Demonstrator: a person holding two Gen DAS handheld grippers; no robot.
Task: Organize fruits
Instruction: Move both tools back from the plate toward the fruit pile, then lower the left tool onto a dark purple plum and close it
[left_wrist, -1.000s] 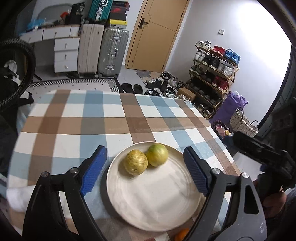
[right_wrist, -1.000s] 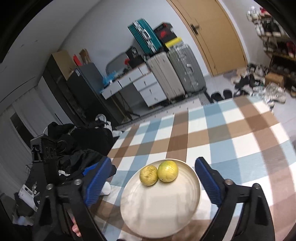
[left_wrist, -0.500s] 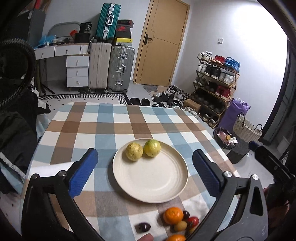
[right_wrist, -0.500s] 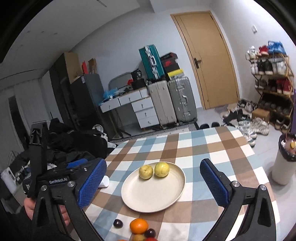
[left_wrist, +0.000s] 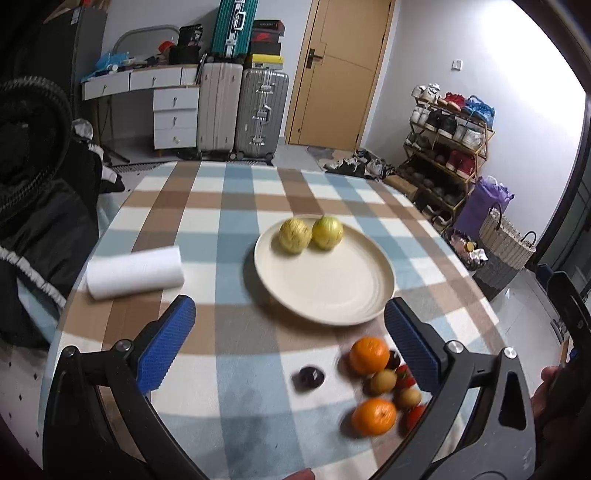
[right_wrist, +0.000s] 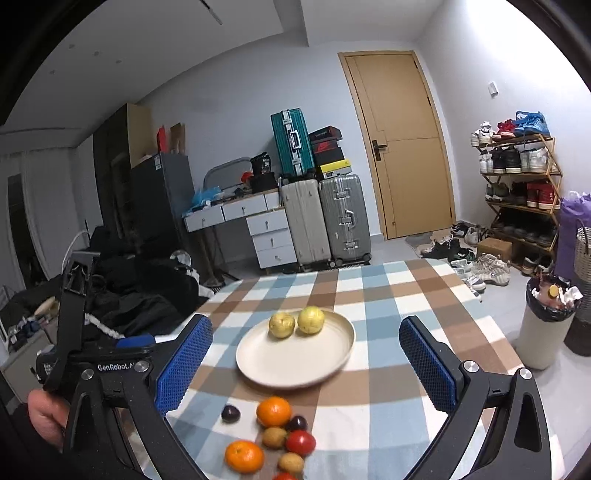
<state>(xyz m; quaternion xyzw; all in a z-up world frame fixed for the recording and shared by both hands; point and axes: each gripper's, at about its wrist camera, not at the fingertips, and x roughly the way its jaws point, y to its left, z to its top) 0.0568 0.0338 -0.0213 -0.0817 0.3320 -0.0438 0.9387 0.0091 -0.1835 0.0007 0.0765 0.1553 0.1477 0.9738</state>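
A cream plate (left_wrist: 332, 291) (right_wrist: 295, 360) sits mid-table on the checked cloth, with two yellow-green fruits (left_wrist: 310, 232) (right_wrist: 297, 322) side by side at its far rim. Near the table's front edge lies a loose cluster: two oranges (left_wrist: 369, 355) (right_wrist: 274, 410), small brown fruits (right_wrist: 274, 437), red ones (right_wrist: 301, 442) and dark plums (left_wrist: 308, 376) (right_wrist: 230, 412). My left gripper (left_wrist: 290, 349) hovers open above the table, short of the plate, nothing between its blue pads. My right gripper (right_wrist: 304, 369) is open and empty too, raised over the plate's near side. The left tool shows in the right view, held in a hand (right_wrist: 46, 413).
A white paper roll (left_wrist: 135, 273) lies on the table left of the plate. Off the right edge stand a lined bin (right_wrist: 546, 325) and a wicker basket (left_wrist: 506, 242). Dark clothing (right_wrist: 140, 291) is piled left of the table. Suitcases, drawers, a door and a shoe rack line the far walls.
Both grippers have pulled back and up from the plate, which now looks smaller. The fruit cluster and the paper roll have come into view. Both sets of jaws stay open.
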